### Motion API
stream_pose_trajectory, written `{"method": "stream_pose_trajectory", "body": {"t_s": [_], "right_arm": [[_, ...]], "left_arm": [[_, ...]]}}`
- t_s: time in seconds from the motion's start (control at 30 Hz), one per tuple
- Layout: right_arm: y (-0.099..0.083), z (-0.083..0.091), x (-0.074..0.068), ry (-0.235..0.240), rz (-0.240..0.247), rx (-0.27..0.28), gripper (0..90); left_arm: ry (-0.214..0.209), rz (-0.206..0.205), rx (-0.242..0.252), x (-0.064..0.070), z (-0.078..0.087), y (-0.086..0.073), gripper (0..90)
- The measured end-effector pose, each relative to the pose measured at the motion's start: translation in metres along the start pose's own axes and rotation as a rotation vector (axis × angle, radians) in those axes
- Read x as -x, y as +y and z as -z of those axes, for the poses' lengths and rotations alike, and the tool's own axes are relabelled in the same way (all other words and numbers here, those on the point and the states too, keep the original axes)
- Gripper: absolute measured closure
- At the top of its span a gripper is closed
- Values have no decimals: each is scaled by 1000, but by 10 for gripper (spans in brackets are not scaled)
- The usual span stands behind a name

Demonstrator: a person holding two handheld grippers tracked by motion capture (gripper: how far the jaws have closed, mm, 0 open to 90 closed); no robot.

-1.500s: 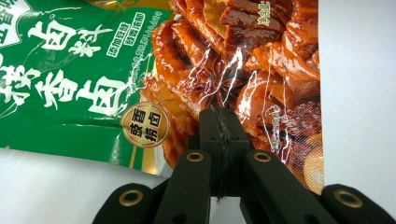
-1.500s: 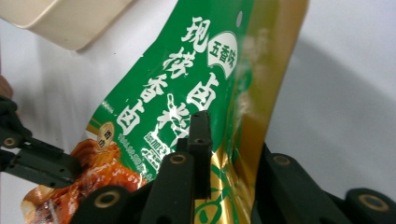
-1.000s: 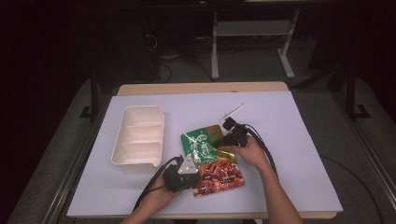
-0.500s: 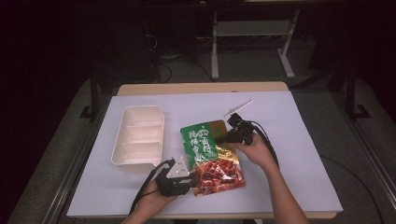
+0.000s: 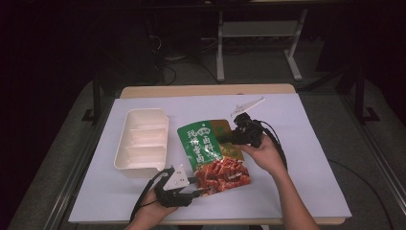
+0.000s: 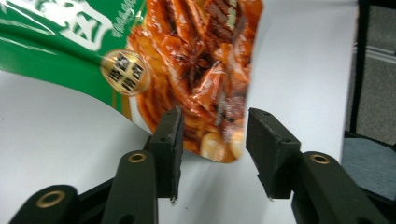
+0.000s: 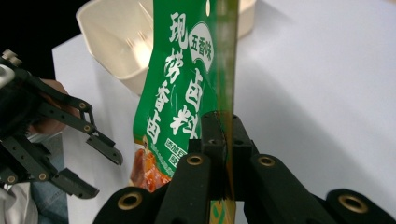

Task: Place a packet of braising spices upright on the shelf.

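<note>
1. A glossy green and orange-red plastic food pouch with white lettering (image 5: pixel 214 154) lies in the middle of the white-covered table (image 5: pixel 316 158), just beside the right side of a cream, three-compartment plastic tray (image 5: pixel 142 142).
2. The right gripper (image 5: pixel 231 139) is clamped on the pouch's side edge, at the green part; in the right gripper view its jaws are pressed together on the thin yellow-green edge (image 7: pixel 223 140), and the pouch stands on edge between them.
3. The left gripper (image 5: pixel 197 187) sits at the pouch's red bottom corner, on the side away from the tray's far end.
4. Its jaws are spread apart; in the left gripper view the pouch's red printed corner (image 6: pixel 215 140) lies in the gap between the two black pads (image 6: pixel 170 140), and no pad visibly presses on it.
5. The tray's compartments hold nothing visible.
</note>
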State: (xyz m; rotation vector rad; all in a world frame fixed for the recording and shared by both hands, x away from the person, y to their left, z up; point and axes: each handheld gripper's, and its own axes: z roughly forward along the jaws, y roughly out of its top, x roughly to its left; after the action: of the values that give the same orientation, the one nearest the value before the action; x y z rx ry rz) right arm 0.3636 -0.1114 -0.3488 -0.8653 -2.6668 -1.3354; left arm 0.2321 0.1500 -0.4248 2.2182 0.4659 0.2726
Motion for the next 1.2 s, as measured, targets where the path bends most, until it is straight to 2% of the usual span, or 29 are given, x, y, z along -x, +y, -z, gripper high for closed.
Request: {"method": "stream_pose_trajectory", "body": {"t_s": [0.1,0.17,0.2,0.27,0.33,0.43,0.47,0.57,0.6,0.77,0.93,1.07,1.2], "right_arm": [[5,8,-11,1,21,43,892],[6,9,-13,4,20,47,893],[10,12,-19,5,40,66,893],[12,13,-22,7,42,66,893],[19,15,-32,5,64,73,894],[24,16,-38,5,77,80,894],[29,17,-45,7,92,94,894],[36,16,-53,1,115,105,895],[39,15,-56,-14,132,110,895],[50,16,-62,-26,128,139,895],[60,18,-68,2,111,188,895],[71,15,-75,-3,129,202,895],[79,14,-81,2,129,214,895]], "left_arm": [[6,-1,23,5,7,-3,512],[6,-3,28,7,8,-4,497],[9,-14,31,10,10,-5,488],[11,-19,34,11,11,-6,483],[16,-25,38,14,13,-9,463],[22,-33,46,15,15,-11,435],[25,-35,59,16,16,-13,433],[29,-48,66,17,18,-16,417],[30,-45,70,17,18,-16,414],[29,-45,85,18,19,-20,397],[21,-41,92,22,20,-21,384],[20,-62,85,22,19,-23,380],[22,-56,93,21,19,-23,378]]}}
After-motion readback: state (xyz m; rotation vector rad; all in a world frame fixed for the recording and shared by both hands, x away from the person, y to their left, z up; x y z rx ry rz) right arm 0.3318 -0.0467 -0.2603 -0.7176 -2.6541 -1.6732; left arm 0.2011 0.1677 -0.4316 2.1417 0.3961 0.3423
